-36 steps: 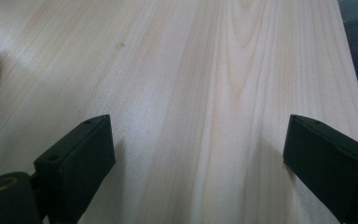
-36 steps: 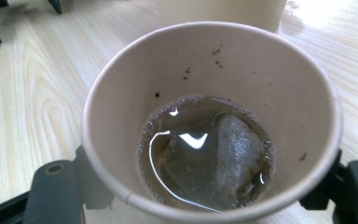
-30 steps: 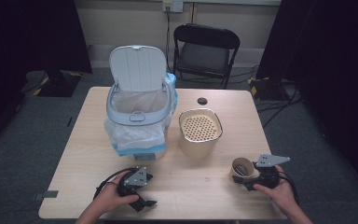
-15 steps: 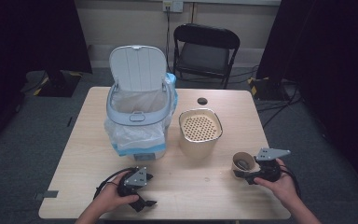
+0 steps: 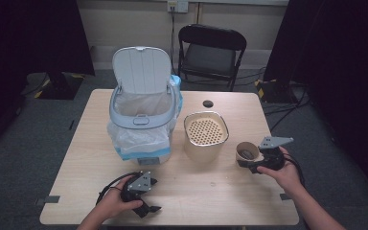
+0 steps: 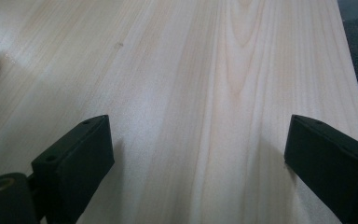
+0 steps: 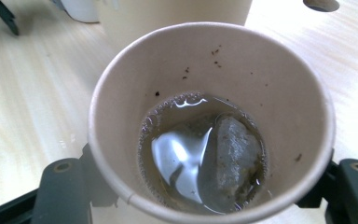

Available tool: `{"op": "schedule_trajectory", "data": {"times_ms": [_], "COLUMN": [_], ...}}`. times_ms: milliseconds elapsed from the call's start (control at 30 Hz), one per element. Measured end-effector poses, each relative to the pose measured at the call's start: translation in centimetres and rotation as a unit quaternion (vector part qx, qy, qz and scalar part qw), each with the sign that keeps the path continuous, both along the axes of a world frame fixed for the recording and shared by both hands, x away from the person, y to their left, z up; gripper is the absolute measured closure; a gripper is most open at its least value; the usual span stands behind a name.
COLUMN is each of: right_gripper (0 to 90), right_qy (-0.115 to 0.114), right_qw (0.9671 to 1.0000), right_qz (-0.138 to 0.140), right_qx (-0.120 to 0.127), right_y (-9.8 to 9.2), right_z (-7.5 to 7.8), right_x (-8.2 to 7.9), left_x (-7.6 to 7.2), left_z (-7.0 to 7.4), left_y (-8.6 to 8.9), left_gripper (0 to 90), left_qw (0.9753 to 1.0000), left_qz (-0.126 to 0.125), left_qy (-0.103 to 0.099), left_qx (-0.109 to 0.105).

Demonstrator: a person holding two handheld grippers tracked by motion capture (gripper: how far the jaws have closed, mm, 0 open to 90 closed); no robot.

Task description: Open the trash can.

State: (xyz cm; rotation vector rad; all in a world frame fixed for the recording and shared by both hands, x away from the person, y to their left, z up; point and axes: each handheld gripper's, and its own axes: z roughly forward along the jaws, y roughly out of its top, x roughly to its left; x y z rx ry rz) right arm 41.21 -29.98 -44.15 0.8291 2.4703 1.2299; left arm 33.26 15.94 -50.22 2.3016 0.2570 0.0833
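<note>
A brown paper cup (image 5: 247,152) stands at the right of the wooden table (image 5: 206,191), with my right gripper (image 5: 250,162) shut on its sides. In the right gripper view the cup (image 7: 168,70) holds brownish liquid and a soaked tea bag (image 7: 235,154), and a black jaw presses each side of its wall. A beige container with a perforated strainer top (image 5: 206,130) is just left of the cup. A white bin (image 5: 143,120) with its lid up and a plastic liner stands further left. My left gripper (image 5: 151,196) rests near the front edge, open over bare wood (image 6: 200,149).
A small black round spot (image 5: 207,103) marks the table behind the strainer container. A black folding chair (image 5: 211,48) stands beyond the far edge. Dark curtains hang on both sides of the room. Bare wood lies between the two grippers.
My right gripper and the cup have moved up in the high view, away from the person and closer to the strainer container. The left gripper has stayed put.
</note>
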Motion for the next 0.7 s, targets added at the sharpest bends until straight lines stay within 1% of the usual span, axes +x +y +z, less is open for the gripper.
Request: {"op": "schedule_trajectory", "data": {"times_ms": [100, 167, 233, 267, 300, 333, 367, 433, 467, 500, 567, 600, 633, 700], "right_gripper": [28.2, 28.3, 28.3, 28.3, 28.4, 28.4, 28.4, 28.5, 28.5, 28.6, 28.6, 28.6, 28.6, 28.7], "right_qy": [-0.001, -0.005, -0.006, -0.006, -0.006, -0.006, -0.007, -0.009, -0.009, -0.010, -0.010, -0.010, -0.012, -0.015], "right_qw": [1.0000, 1.0000, 1.0000, 1.0000, 1.0000, 1.0000, 1.0000, 0.9999, 0.9999, 0.9999, 0.9999, 0.9999, 0.9999, 0.9998], "right_qz": [0.001, 0.002, 0.000, 0.000, 0.000, 0.000, -0.002, -0.002, -0.002, -0.003, -0.005, -0.005, -0.007, -0.010], "right_qx": [-0.004, 0.003, 0.008, 0.008, 0.007, 0.007, 0.004, 0.004, 0.004, -0.001, -0.002, -0.002, -0.003, 0.000], "right_y": [0.2, 0.5, 0.6, 0.6, 0.7, 0.7, 0.9, 1.0, 1.0, 1.1, 1.1, 1.1, 1.1, 1.1], "right_z": [0.2, 0.6, 0.8, 0.8, 1.0, 1.0, 1.1, 1.2, 1.2, 1.4, 1.5, 1.5, 1.7, 1.9], "right_x": [0.6, 1.6, 2.1, 2.1, 2.7, 2.7, 3.3, 3.9, 3.9, 4.5, 5.0, 5.0, 5.6, 6.0], "left_x": [0.0, 0.0, 0.0, 0.0, 0.0, 0.0, 0.0, 0.0, 0.0, 0.0, 0.0, 0.0, 0.0, 0.0], "left_z": [0.0, 0.0, 0.0, 0.0, 0.0, 0.0, 0.0, 0.0, 0.0, 0.0, 0.0, 0.0, 0.0, 0.0], "left_y": [0.0, 0.0, 0.0, 0.0, 0.0, 0.0, 0.0, 0.0, 0.0, 0.0, 0.0, 0.0, 0.0, 0.0], "left_gripper": [7.3, 7.3, 7.3, 7.3, 7.3, 7.3, 7.3, 7.2, 7.2, 7.2, 7.2, 7.2, 7.2, 7.2], "left_qw": [1.0000, 1.0000, 1.0000, 1.0000, 1.0000, 1.0000, 1.0000, 1.0000, 1.0000, 1.0000, 1.0000, 1.0000, 1.0000, 1.0000], "left_qz": [0.000, 0.000, 0.000, 0.000, 0.000, 0.000, 0.000, 0.001, 0.001, 0.002, 0.002, 0.002, 0.001, 0.001], "left_qy": [-0.001, -0.001, -0.001, -0.001, -0.001, -0.001, 0.000, 0.001, 0.001, 0.001, 0.001, 0.001, 0.001, 0.001], "left_qx": [-0.001, -0.001, -0.001, -0.001, -0.001, -0.001, 0.002, 0.003, 0.003, 0.004, 0.004, 0.004, 0.004, 0.004]}}
